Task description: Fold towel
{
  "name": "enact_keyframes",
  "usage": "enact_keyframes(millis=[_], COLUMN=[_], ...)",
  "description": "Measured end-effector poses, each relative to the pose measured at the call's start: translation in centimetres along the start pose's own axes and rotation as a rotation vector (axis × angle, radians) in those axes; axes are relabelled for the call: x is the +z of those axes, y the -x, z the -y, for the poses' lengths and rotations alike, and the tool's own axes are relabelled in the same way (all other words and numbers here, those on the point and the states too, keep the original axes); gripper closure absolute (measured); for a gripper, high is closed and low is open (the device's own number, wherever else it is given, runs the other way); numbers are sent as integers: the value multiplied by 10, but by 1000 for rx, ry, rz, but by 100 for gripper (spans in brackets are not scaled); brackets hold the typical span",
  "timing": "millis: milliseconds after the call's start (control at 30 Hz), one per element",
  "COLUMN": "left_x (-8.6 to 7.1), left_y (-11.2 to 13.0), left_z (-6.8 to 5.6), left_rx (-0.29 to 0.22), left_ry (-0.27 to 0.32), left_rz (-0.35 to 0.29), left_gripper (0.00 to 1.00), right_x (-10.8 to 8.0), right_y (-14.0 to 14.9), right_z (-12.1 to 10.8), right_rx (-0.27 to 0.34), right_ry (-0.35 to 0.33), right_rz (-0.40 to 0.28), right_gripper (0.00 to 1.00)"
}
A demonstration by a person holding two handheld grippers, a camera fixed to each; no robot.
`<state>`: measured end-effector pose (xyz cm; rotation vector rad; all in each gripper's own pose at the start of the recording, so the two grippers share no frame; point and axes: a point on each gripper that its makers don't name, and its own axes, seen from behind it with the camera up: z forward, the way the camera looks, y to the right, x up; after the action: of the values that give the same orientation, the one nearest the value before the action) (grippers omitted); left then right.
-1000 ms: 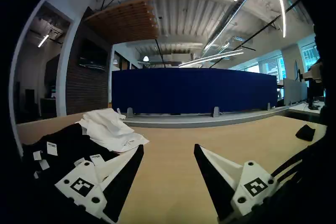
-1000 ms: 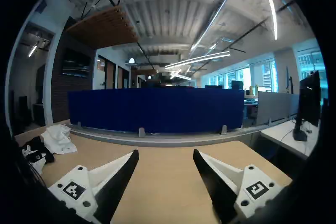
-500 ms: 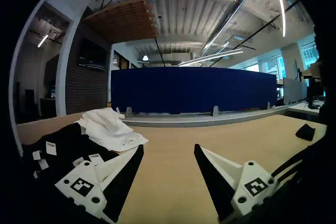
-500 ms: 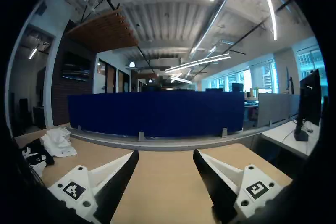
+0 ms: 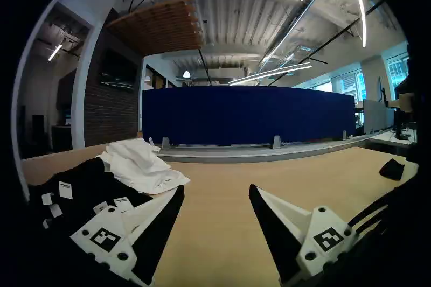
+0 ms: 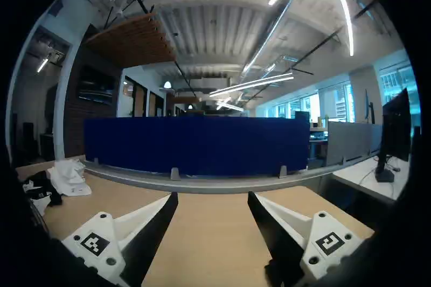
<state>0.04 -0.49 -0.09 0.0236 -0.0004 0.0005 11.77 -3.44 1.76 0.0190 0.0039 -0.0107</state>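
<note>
A crumpled white towel [image 5: 141, 166] lies on the wooden table [image 5: 226, 222], ahead and to the left of my left gripper [image 5: 215, 193]. A black cloth with white tags [image 5: 81, 193] spreads beside it, reaching under the left finger. That gripper hovers open over bare wood with nothing between its fingers. In the right gripper view the white towel [image 6: 67, 176] and the black cloth [image 6: 36, 190] sit far off at the left edge. My right gripper [image 6: 213, 198] is open above the table [image 6: 210, 233], holding nothing.
A blue divider panel [image 5: 248, 116] runs along the table's far edge. A small dark object [image 5: 391, 169] rests at the right end of the table. A neighbouring desk with a monitor [image 6: 395, 135] stands to the right.
The right gripper has drifted a little, so the towel and divider slid left and slightly up in its view. The left gripper has hardly moved.
</note>
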Motion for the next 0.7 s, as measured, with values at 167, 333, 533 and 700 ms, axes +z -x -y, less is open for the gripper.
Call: enact_keyframes(millis=[167, 333, 533, 700], left_x=[0, 0, 0, 0], left_y=[0, 1, 1, 0], left_z=[0, 0, 0, 0], left_rx=[-1, -1, 0, 0], left_ry=[0, 0, 0, 0], left_rz=[0, 0, 0, 0], left_gripper=[11, 11, 11, 11], right_x=[-3, -5, -7, -9], right_y=[18, 35, 60, 77], right_z=[-9, -15, -20, -27], right_rx=[7, 16, 26, 40], right_ry=[0, -3, -8, -2], right_rz=[9, 10, 17, 20], right_gripper=[0, 0, 0, 0])
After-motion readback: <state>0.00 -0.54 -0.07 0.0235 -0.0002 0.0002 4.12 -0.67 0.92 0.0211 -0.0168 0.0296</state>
